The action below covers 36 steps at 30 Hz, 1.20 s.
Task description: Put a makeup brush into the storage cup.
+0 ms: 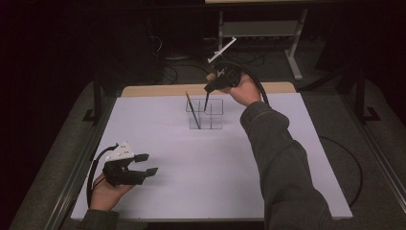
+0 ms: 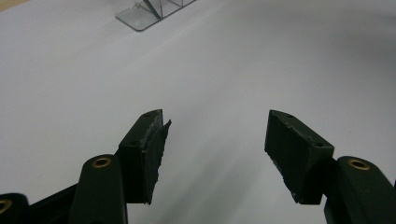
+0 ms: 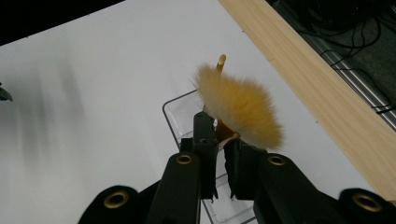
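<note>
A white table (image 1: 201, 167) carries a clear compartmented holder (image 1: 206, 115) near its far edge.

- Brush (image 3: 240, 109): soft, fluffy tan bristles at frame centre.
- Organizer (image 3: 180, 116): clear, glossy plastic.
- Table (image 3: 93, 93): smooth matt white, with a wood-grain edge (image 3: 299, 79) at upper right.

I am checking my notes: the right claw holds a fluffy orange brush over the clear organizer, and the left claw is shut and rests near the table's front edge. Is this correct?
Not quite: the left claw is open, not shut. The left gripper view shows its jaws wide apart with nothing between them. The rest holds: the right claw grips the fluffy orange brush over the clear organizer.
</note>
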{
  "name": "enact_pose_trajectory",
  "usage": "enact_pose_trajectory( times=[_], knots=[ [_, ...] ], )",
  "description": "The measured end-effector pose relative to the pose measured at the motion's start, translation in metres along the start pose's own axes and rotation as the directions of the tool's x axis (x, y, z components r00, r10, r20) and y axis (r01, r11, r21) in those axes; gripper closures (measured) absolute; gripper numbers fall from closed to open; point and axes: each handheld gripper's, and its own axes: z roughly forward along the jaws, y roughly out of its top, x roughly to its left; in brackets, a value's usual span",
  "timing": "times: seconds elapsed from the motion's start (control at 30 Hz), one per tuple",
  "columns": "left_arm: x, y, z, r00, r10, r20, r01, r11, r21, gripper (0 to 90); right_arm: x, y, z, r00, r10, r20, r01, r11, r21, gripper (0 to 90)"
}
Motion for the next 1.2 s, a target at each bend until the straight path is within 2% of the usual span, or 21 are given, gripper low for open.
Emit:
enact_pose_trajectory(
  times=[0.53,0.73,1.0,1.13,1.2],
  knots=[
    [0.001,0.0,-0.001,1.0,0.007,-0.002,-0.007,0.9999,0.008,36.4,0.0,-0.01,0.011,0.9997,0.018,-0.017,-0.018,1.0,-0.002,82.3],
    [0.0,0.0,0.001,1.0,-0.006,-0.001,0.006,1.0,-0.002,36.0,-0.002,-0.014,0.014,0.9994,0.024,-0.026,-0.024,1.0,-0.004,82.3],
    [0.0,0.0,0.001,1.0,0.002,-0.003,-0.002,1.0,0.007,35.9,-0.003,-0.018,0.018,0.9993,0.03,-0.023,-0.03,1.0,-0.01,82.3],
    [-0.001,0.0,0.001,1.0,0.003,-0.003,-0.003,0.9999,0.01,35.9,-0.002,-0.02,0.018,0.9986,0.049,-0.022,-0.049,0.999,-0.014,82.3],
    [-0.001,0.0,0.001,1.0,0.002,-0.003,-0.002,0.9999,0.012,35.8,-0.003,-0.021,0.019,0.999,0.04,-0.021,-0.041,0.999,-0.018,82.3]
  ],
)
